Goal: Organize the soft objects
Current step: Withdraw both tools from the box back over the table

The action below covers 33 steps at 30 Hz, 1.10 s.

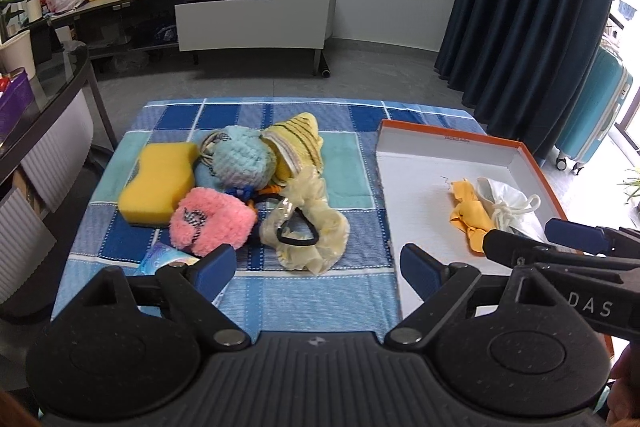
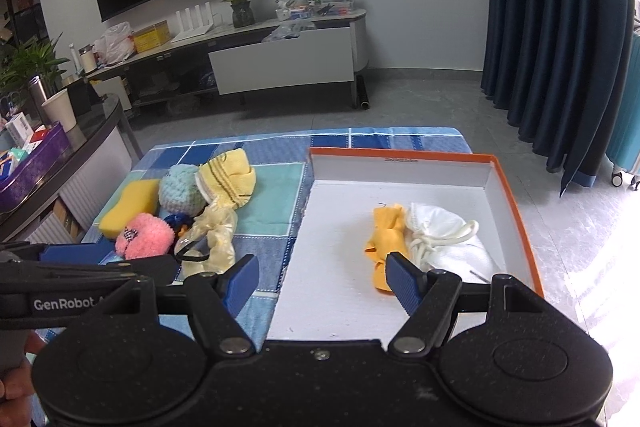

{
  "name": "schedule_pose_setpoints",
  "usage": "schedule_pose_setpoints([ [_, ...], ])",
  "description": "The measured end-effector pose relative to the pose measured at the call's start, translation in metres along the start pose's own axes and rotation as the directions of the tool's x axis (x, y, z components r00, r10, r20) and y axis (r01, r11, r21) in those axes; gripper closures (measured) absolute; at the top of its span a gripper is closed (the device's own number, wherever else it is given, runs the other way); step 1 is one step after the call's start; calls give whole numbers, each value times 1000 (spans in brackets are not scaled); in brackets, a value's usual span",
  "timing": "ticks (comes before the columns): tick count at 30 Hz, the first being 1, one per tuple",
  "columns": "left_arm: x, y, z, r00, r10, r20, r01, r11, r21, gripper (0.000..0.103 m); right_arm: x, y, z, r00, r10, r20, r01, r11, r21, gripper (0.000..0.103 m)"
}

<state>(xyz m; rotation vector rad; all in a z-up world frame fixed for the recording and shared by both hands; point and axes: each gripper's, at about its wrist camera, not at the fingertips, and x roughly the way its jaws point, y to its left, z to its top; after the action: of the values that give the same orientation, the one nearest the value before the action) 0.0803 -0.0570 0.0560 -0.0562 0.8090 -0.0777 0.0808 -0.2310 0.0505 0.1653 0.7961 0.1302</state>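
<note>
Most of the job is left: the heap [image 1: 236, 183] of sponge, fuzzy pink piece, knits and scrunchie sits on the tabletop [image 1: 360, 195] beside my tray [image 2: 516, 203]. Only an orange cloth [image 2: 386, 243] and white pouch [image 2: 444, 235] lie inside. My left fingers [image 1: 320, 269] and right fingers [image 2: 322, 277] are spread, holding nothing.

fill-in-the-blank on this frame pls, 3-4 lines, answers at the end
1. The orange-rimmed box holds a white drawstring bag and a ____ cloth.
2. The pink fluffy item lies right next to the yellow ____.
3. Both the left gripper and right gripper are ____ and hold nothing.
4. The pile sits on a ____ checked cloth.

Answers: yellow; sponge; open; blue
</note>
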Motion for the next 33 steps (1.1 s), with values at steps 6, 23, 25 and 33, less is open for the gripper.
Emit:
schedule_pose_setpoints([
  [6,-3,14,-4,1000,11,0,-11,1000,-19,12,3,12,-3,1000,19,-14,-19,1000,-23,20],
  [23,-10,44,-12,1000,27,-1,-27,997,-68,12,13,43,-4,997,57,-43,-61,995,-76,20],
  [25,-11,48,-14,1000,29,-2,-29,997,-74,12,14,47,-5,997,64,-48,-68,994,-80,20],
  [33,-12,64,-22,999,40,-16,-42,994,-98,12,21,62,-9,993,89,-74,-96,990,-101,20],
])
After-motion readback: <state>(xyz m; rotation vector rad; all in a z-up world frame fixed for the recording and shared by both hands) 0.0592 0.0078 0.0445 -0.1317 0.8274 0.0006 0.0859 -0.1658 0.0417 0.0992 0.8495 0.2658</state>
